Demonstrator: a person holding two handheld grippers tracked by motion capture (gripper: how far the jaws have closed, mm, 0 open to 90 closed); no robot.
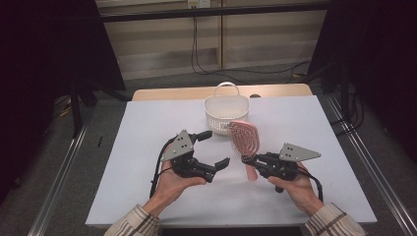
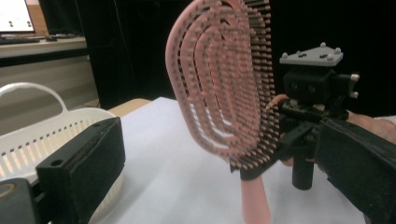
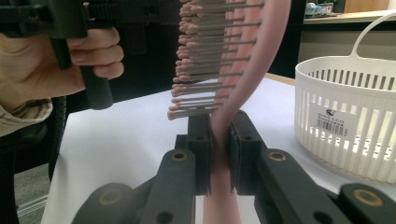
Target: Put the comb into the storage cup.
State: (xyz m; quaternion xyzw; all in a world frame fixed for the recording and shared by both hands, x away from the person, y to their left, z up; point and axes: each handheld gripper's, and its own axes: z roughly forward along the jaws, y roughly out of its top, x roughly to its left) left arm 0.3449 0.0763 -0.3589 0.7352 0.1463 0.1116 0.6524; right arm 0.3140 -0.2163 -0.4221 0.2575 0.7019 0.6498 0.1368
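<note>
Fingers, right gripper [image 3: 217, 154]: clenched on neck of pink vented hairbrush [image 1: 244, 137] — head up, bristles facing left gripper [image 1: 216, 147], held above white tabletop [image 1: 147, 123]. Left gripper jaws released, spread wide w/ nothing between, just beside brush. White slotted basket [image 1: 225, 114] w/ 1 handle stands just behind.

A white-topped table [image 1: 147, 128] stands on grey floor [image 1: 88, 147], pale panelled wall [image 1: 162, 44] behind, dark curtains [image 1: 44, 59] flanking.
</note>
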